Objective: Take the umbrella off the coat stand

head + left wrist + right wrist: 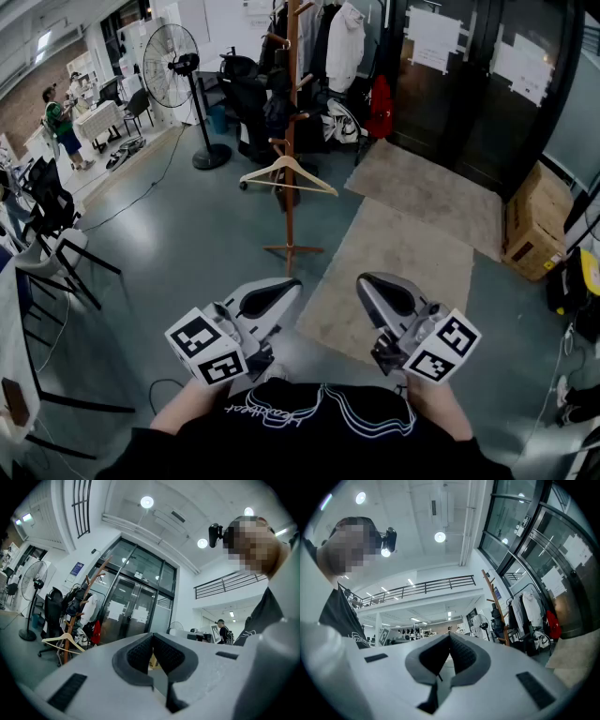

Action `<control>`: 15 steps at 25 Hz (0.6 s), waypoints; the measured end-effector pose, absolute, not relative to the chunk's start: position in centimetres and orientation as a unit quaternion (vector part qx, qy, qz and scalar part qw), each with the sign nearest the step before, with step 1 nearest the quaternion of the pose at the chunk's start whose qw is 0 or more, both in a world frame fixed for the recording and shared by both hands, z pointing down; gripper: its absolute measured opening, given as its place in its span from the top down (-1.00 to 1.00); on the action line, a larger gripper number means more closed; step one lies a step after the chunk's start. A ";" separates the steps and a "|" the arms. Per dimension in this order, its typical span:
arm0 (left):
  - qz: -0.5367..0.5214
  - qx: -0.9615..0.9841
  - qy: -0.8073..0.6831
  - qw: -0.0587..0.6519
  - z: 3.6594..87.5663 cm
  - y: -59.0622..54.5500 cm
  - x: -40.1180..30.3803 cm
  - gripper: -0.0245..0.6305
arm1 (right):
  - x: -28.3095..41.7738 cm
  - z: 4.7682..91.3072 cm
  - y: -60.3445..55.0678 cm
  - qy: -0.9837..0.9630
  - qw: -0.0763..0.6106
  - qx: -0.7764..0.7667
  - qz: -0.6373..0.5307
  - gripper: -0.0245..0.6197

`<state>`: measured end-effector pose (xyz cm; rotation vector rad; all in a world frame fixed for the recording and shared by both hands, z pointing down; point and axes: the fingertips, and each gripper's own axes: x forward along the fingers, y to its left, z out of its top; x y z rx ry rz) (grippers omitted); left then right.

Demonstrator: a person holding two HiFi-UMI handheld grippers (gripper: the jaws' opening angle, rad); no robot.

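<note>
Coat stand [290, 141] upright well ahead, dark bundle on its pegs, seemingly the umbrella [276, 111], wooden hanger [288, 174] lower down, left gripper [286, 287] and right gripper [367, 283] near the body, both jaws closed on nothing.

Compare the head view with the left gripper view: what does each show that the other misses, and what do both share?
Head view only: the right gripper, two floor mats and a cardboard box. Left gripper view only: ceiling lights, a balcony railing, and the jaw tips meeting with nothing between them. Both: the left gripper, the wooden coat stand, a bare clothes hanger on it, the pedestal fan and the glass doors. Neither lets me pick out the umbrella.
</note>
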<state>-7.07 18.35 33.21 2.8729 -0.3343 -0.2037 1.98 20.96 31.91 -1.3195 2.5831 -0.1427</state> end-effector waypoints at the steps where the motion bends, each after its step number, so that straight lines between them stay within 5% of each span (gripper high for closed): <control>1: -0.070 0.984 -0.114 0.121 33.1 18.6 -7.1 0.91 | 2.0 31.8 21.2 0.883 0.118 -0.452 -0.048 0.92; 13: -0.090 0.983 -0.138 0.075 29.9 19.6 -8.4 0.90 | 2.3 31.0 22.9 0.876 0.112 -0.468 -0.035 0.92; 15: -0.093 0.982 -0.154 0.058 29.1 19.0 -9.1 0.73 | 2.1 30.9 22.7 0.877 0.112 -0.466 -0.035 0.92</control>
